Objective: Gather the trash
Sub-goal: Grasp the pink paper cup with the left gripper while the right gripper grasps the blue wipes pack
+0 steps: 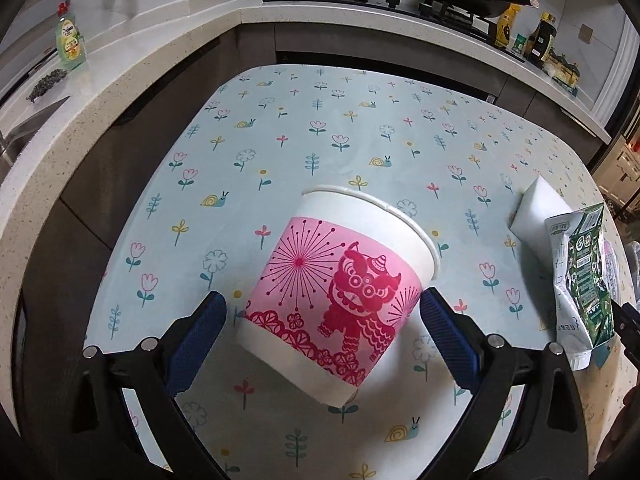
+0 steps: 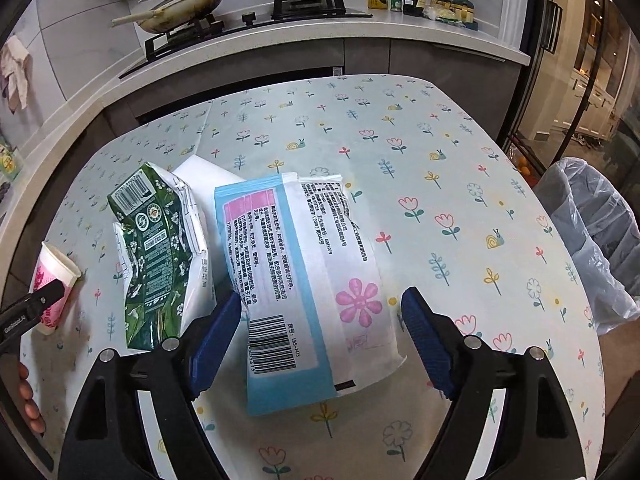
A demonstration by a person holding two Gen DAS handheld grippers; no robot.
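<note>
Trash on the floral tablecloth, three pieces plus a white block. Taking the blue-and-white wipes pack as landmark.

Right gripper: jaws wide, straddling near end of pack, blue pads clear of it on both sides. No grip yet.
Left gripper: jaws wide, either side of the pink-and-white paper cup. Right pad looks just beside or barely at the cup wall, left pad clearly apart. Cannot tell if touching. Not gripping.

Layout relative to pack:
- green foil pouch just left, crumpled, leaning against the white foam block
- foam block behind-left, partly under pack's far end
- paper cup well left, upright
- bin with clear liner right, off the table edge

Risks, judged:
- Pack propped on block, not flat. Closing on a soft flat pack across its width likely buckles it or lets it squirt out. Lower pads could snag tablecloth.
- Left pad of right gripper close to pouch edge. Could pinch pouch too, or drag it and shift the block.
- Cup light, tapered, probably empty. Uneven pad contact tips or skids it; hard squeeze crushes wall.
- Both grippers working near each other, collision possible when carrying across to the bin.
- Liner slack, may catch items on rim.
</note>
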